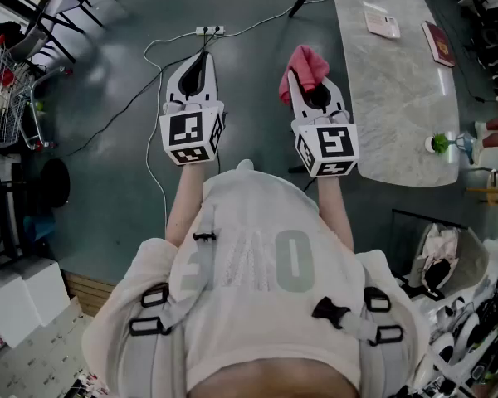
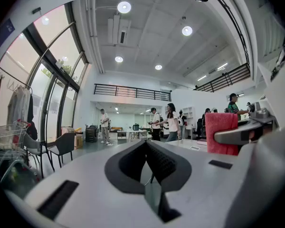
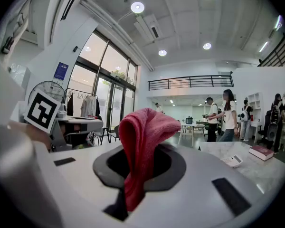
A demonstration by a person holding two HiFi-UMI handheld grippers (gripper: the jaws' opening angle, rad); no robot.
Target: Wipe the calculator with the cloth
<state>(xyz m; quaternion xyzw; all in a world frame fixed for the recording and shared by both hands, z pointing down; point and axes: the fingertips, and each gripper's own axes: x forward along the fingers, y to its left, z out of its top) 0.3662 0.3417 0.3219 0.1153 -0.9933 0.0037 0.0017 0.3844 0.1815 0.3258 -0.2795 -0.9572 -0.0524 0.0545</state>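
Note:
My right gripper (image 1: 303, 75) is shut on a pink cloth (image 1: 305, 65), which bunches up out of the jaws; in the right gripper view the cloth (image 3: 141, 146) stands folded between the pads. My left gripper (image 1: 201, 60) is held level beside it, shut with nothing between its jaws (image 2: 148, 163). The calculator (image 1: 382, 21), a small white one, lies on the far part of the grey marble table (image 1: 398, 98), to the right of both grippers; it also shows small in the right gripper view (image 3: 232, 161). From the left gripper view the cloth (image 2: 221, 132) hangs at the right.
A red booklet (image 1: 438, 42) lies on the table beyond the calculator, and a small green plant (image 1: 439, 143) stands near its right edge. A power strip (image 1: 209, 31) with cables lies on the floor ahead. A trolley (image 1: 8, 89) stands at left. Several people stand far off in the hall.

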